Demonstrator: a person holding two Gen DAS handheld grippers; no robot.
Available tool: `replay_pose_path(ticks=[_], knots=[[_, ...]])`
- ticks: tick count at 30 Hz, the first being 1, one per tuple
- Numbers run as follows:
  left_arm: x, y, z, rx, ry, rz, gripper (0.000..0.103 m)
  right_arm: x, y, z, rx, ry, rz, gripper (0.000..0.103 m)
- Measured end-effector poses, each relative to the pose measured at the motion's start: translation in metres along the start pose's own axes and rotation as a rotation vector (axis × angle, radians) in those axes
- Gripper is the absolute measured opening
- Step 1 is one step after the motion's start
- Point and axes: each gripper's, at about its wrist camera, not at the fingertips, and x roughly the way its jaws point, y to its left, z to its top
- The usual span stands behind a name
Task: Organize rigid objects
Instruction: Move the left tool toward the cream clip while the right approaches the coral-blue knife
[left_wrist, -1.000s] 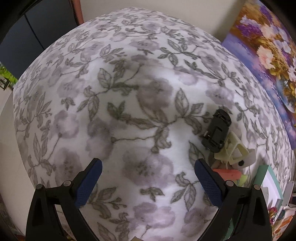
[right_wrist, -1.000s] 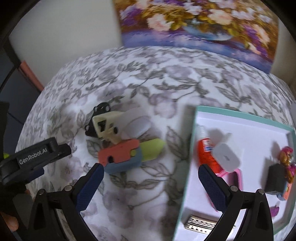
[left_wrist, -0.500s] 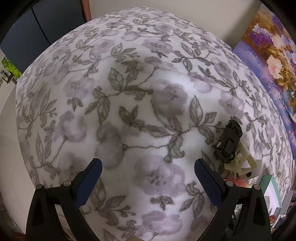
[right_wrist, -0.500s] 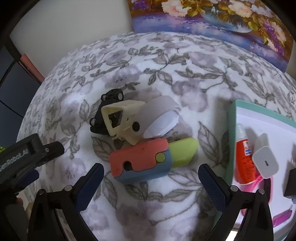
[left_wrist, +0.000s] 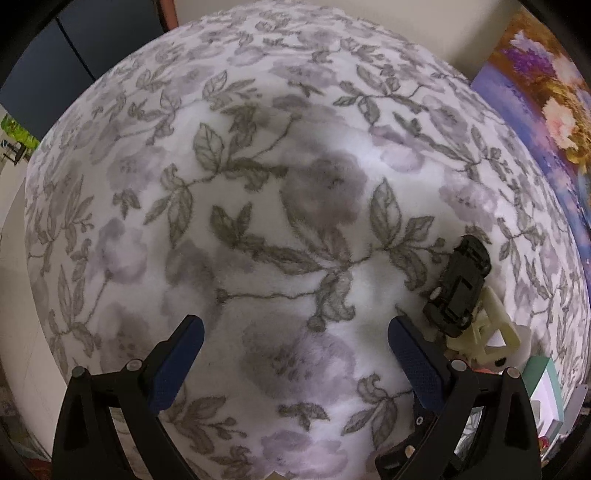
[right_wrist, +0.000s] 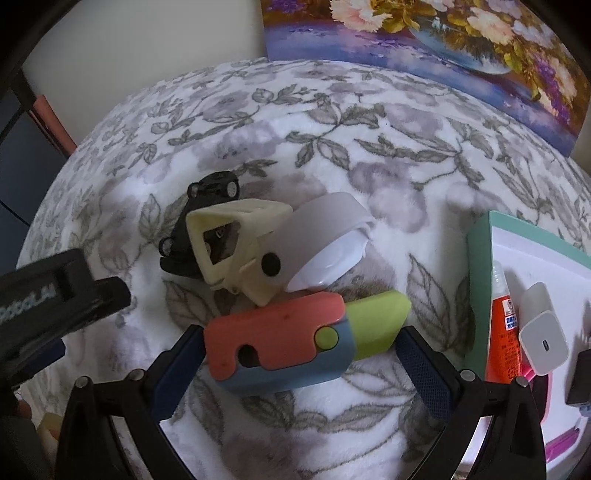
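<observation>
black toy car (right_wrist: 201, 221) half-hidden behind cream frame (right_wrist: 236, 243) | floral blanket (left_wrist: 295, 184) | left gripper (left_wrist: 295, 332) fingers spread, empty | right gripper (right_wrist: 299, 350) spread around tricolour block (right_wrist: 295, 339)

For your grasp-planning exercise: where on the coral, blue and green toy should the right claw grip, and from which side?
Grip the toy across its coral-and-blue body, probably not the tapered green tip. Come straight from the near side: the open right claw already straddles it, and the cream frame crowds its far edge.

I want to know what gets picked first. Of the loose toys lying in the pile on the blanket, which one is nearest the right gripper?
The coral, blue and green toy knife: it lies between the open right gripper fingers, while the black toy car lies farthest back.
</observation>
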Motion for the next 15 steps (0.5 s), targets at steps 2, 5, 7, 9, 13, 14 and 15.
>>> replay_pose_path(ticks=[2,5,7,9,13,14,15], knots=[[0.003,0.002,0.003,-0.018,0.002,0.011,0.100,0.001,0.001,0.000,-0.007,0.001,-0.011,0.103],[0.003,0.003,0.003,-0.036,-0.002,0.020,0.100,0.000,0.002,0.000,-0.010,0.001,-0.023,0.100],[0.003,0.003,0.004,-0.052,0.000,0.013,0.100,0.000,0.001,0.001,-0.008,-0.001,-0.023,0.098],[0.003,0.002,0.006,-0.057,0.000,0.010,0.100,0.000,0.000,0.002,0.000,-0.003,-0.015,0.098],[-0.003,-0.014,0.007,0.004,-0.005,-0.011,0.100,-0.002,-0.006,0.004,0.015,-0.001,0.008,0.097],[-0.005,-0.017,0.007,0.014,-0.009,-0.022,0.100,-0.003,-0.008,0.005,0.024,-0.001,0.016,0.097],[-0.008,-0.019,0.006,0.023,-0.014,-0.033,0.100,-0.004,-0.009,0.005,0.031,-0.002,0.021,0.096]])
